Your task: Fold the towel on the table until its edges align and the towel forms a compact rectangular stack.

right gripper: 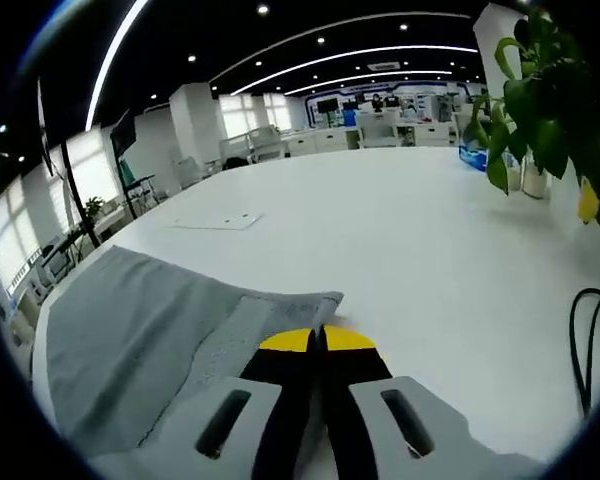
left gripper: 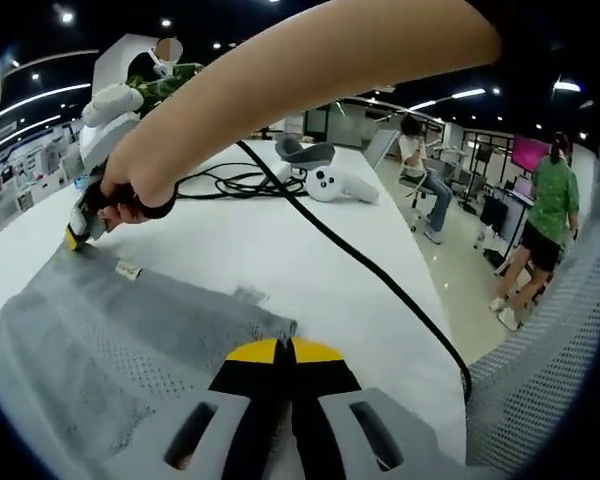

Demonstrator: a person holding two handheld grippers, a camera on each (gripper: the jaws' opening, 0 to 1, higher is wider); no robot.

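Observation:
A grey towel [left gripper: 100, 350] lies spread on the white table [left gripper: 280, 240]. My left gripper [left gripper: 285, 350] is shut at the towel's near corner, with the cloth running in under its yellow tips. A hand holds my right gripper [left gripper: 77, 235] at the towel's far corner, tip down on the cloth. In the right gripper view the same towel [right gripper: 130, 330] shows a folded edge ending at my right gripper [right gripper: 318, 340], whose jaws are shut on that corner. A small label [left gripper: 128, 270] sits on the towel's far edge.
A black cable [left gripper: 360, 265] runs across the table past a white controller [left gripper: 340, 185]. A green plant [right gripper: 550, 90] stands at the table's side, and a flat sheet [right gripper: 218, 220] lies farther off. A mesh chair back [left gripper: 550, 350] and standing people [left gripper: 550, 220] are beyond the table edge.

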